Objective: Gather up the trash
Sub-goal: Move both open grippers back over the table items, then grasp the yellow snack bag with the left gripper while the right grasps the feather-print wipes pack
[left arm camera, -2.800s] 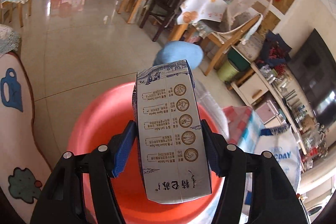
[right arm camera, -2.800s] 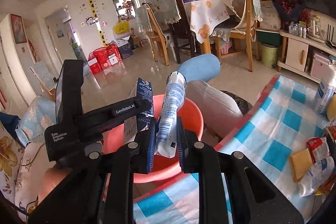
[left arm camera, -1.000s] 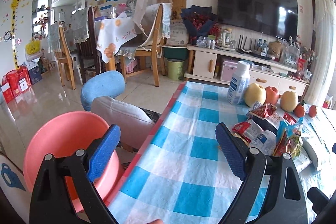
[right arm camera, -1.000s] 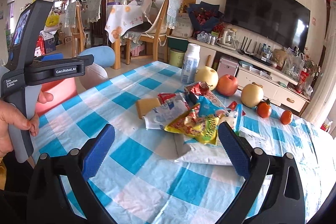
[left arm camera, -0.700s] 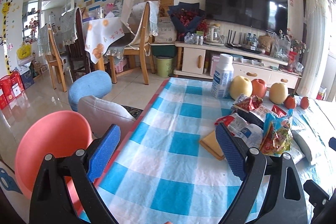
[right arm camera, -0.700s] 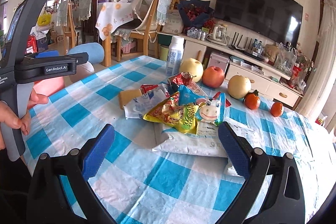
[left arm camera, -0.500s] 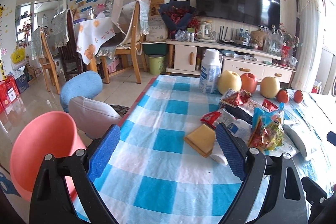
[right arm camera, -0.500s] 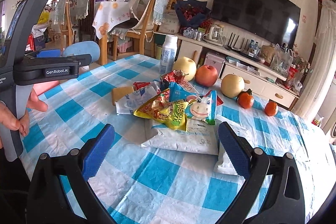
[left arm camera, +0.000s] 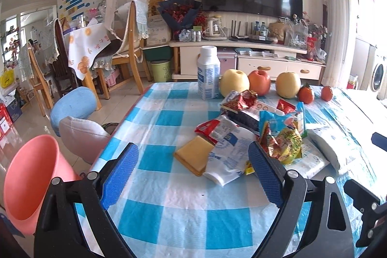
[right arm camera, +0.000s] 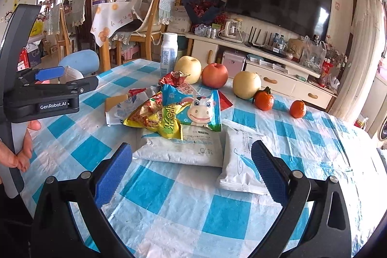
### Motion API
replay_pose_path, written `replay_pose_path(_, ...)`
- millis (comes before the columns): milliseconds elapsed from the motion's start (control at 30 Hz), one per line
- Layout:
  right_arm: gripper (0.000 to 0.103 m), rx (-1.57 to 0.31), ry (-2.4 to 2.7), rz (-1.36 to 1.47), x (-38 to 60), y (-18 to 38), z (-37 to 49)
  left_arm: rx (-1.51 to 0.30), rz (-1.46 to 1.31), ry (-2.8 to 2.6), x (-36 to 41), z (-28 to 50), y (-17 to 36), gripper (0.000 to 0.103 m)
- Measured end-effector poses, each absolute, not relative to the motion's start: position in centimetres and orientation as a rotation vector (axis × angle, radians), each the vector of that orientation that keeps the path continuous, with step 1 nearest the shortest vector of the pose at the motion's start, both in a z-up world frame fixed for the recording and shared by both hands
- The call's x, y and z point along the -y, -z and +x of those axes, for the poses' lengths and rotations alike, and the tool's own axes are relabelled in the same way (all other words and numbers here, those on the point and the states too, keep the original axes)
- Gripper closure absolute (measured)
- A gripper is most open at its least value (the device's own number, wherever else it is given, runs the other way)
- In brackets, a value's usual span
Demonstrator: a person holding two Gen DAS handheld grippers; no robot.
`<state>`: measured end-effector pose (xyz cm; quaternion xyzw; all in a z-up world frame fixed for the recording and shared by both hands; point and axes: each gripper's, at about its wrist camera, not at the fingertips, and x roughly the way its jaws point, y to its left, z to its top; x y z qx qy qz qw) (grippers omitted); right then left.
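A pile of trash lies on the blue-checked table (left arm camera: 169, 185): a yellow flat packet (left arm camera: 194, 156), a white wrapper (left arm camera: 227, 156), a yellow snack bag (right arm camera: 159, 122), a blue cow-print bag (right arm camera: 196, 110) and white packs (right arm camera: 183, 146). My left gripper (left arm camera: 192, 173) is open and empty, just short of the yellow packet. My right gripper (right arm camera: 191, 173) is open and empty, in front of the white packs. The pink trash bucket (left arm camera: 31, 180) stands on the floor left of the table.
A white bottle (left arm camera: 208, 74), apples and pears (left arm camera: 258, 82) and small oranges (right arm camera: 264, 99) stand behind the pile. A grey and blue chair (left arm camera: 77, 120) is beside the table's left edge. The left gripper's body (right arm camera: 36, 93) shows at the right wrist view's left.
Both grippers let go of the carton and tube at the bucket, opened, and swung right to the table. They have moved closer to the trash pile.
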<state>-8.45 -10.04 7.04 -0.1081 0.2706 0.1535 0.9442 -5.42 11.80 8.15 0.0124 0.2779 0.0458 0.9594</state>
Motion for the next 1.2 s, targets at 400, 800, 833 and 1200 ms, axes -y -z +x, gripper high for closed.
replay_pose_path(400, 0.004, -0.626, -0.273, -0.131, 14.5, -6.5, -6.5, -0.619, 0.065, 0.089, -7.5, -4.5, -6.9, 0.012)
replay_pose_path(800, 0.004, -0.705, -0.190, 0.051, 20.6, -5.9, -3.4, -0.717, 0.099, 0.187, -4.1, -2.8, -4.4, 0.012)
replay_pose_path(833, 0.004, -0.711, -0.193, 0.067, 21.0, -5.8, -3.2, -0.717, 0.093, 0.186, -4.3, -2.6, -4.5, 0.012)
replay_pose_path(1200, 0.004, -0.811, -0.269, 0.178, 20.7, -4.3, -0.5, -0.734, 0.010, 0.177, -4.7, 1.1, -5.0, 0.012)
